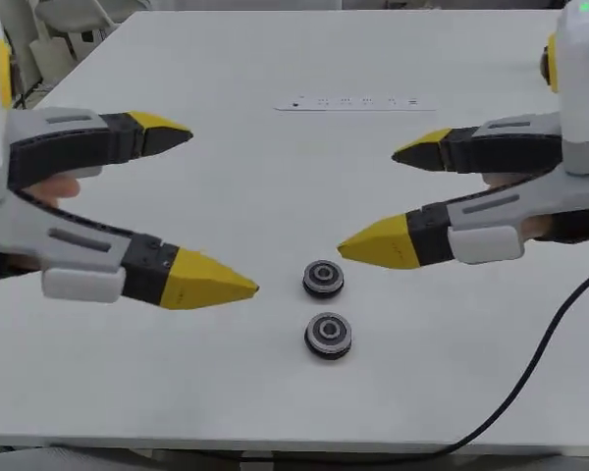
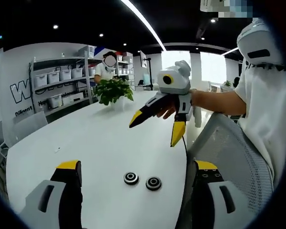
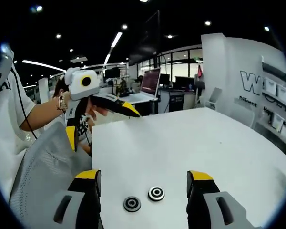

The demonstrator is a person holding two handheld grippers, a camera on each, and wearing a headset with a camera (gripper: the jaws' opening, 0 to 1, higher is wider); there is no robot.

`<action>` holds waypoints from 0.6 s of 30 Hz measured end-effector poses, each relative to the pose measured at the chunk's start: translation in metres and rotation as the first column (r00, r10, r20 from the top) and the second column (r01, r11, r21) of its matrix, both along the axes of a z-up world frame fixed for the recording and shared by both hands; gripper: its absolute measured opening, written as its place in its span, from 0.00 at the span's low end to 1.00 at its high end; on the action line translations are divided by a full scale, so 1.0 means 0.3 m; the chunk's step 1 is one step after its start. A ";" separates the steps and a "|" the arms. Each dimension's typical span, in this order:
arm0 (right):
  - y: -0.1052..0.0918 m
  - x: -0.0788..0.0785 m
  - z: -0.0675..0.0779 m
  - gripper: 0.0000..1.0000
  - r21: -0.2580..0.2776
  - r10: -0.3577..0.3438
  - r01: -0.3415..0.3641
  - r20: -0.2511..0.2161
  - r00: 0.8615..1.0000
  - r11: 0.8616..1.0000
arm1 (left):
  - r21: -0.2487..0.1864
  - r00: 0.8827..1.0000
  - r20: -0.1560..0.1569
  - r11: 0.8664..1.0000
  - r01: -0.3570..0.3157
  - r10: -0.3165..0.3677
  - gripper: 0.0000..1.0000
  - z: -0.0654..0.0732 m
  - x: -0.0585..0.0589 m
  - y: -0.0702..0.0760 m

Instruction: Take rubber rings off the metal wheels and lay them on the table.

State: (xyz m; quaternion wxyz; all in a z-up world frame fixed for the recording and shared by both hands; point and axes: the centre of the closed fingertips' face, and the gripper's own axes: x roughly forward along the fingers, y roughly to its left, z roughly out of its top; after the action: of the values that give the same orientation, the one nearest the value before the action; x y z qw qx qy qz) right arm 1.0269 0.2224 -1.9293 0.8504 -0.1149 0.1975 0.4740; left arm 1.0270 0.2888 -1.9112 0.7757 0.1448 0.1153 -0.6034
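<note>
Starting from the bench [image 1: 275,147], we have a broad, pale, smooth top with plenty of bare room on which to lay things down. Over it, the left gripper [image 1: 225,210] and the right gripper [image 1: 365,202] face each other, each with its jaws spread wide apart and holding nothing. Their lower tips hang just above the bench on either side of the work.

Between those tips sit the two small metal wheels, close together but not touching. The far wheel [image 1: 323,279] is just beside the right gripper's lower tip and the near wheel [image 1: 329,335] is a little closer to us. Both lie flat, faces up, so we judge the axle line of each to point straight up from the bench. Being round, they have no long axis to line up with.

We expect the wheels to be dense, rigid and apt to skate on this slick top, so one pair of jaws should pin a wheel across its rim. The rubber ring [image 1: 311,336] is the dark band round the outside. We take it to be soft, stretchy and grippy, and probably seated snugly. The place to take hold is its outer edge, where a jaw tip can pinch it and peel it up over the rim.
</note>
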 end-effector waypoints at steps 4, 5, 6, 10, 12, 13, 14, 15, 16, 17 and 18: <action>0.024 0.011 -0.057 0.66 -0.041 0.061 -0.061 0.013 0.998 0.997 | -0.036 1.000 -0.009 0.999 0.022 -0.022 0.88 -0.014 0.014 -0.057; 0.027 0.008 -0.074 0.65 -0.041 0.073 -0.073 0.007 0.997 0.997 | -0.040 1.000 0.000 0.999 0.024 -0.024 0.85 -0.017 0.010 -0.076; 0.028 0.004 -0.086 0.64 -0.038 0.081 -0.081 0.004 0.997 0.996 | -0.042 1.000 0.006 0.999 0.026 -0.026 0.83 -0.023 0.012 -0.085; 0.019 -0.007 -0.138 0.55 -0.032 0.095 -0.095 -0.003 0.995 0.995 | -0.050 0.998 0.032 0.997 0.061 -0.060 0.76 -0.052 0.014 -0.124; 0.015 -0.013 -0.160 0.52 -0.032 0.101 -0.101 -0.012 0.995 0.994 | -0.052 0.997 0.035 0.996 0.072 -0.070 0.71 -0.064 0.016 -0.139; 0.011 -0.017 -0.177 0.50 -0.037 0.105 -0.105 -0.022 0.994 0.994 | -0.047 0.996 0.038 0.996 0.079 -0.078 0.68 -0.076 0.018 -0.151; 0.007 -0.024 -0.193 0.47 -0.044 0.110 -0.112 -0.033 0.993 0.993 | -0.044 0.996 0.039 0.996 0.083 -0.082 0.67 -0.085 0.020 -0.159; 0.002 -0.031 -0.211 0.44 -0.050 0.116 -0.118 -0.043 0.992 0.992 | -0.043 0.996 0.039 0.996 0.084 -0.082 0.65 -0.096 0.023 -0.169; 0.000 -0.034 -0.223 0.41 -0.050 0.117 -0.120 -0.050 0.992 0.992 | -0.048 0.996 0.040 0.996 0.081 -0.079 0.64 -0.102 0.025 -0.175; -0.002 -0.040 -0.241 0.41 -0.047 0.119 -0.122 -0.067 0.991 0.991 | -0.076 0.997 0.046 0.995 0.072 -0.068 0.64 -0.103 0.030 -0.188; -0.002 -0.044 -0.252 0.41 -0.044 0.120 -0.123 -0.079 0.990 0.991 | -0.082 0.997 0.045 0.994 0.071 -0.067 0.64 -0.111 0.031 -0.193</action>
State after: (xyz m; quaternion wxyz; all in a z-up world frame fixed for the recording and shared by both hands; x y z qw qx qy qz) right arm 1.0136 0.2217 -2.0048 0.8086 -0.1292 0.2341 0.5241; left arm 1.0362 0.2310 -1.9445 0.7619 0.1288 0.0685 -0.6310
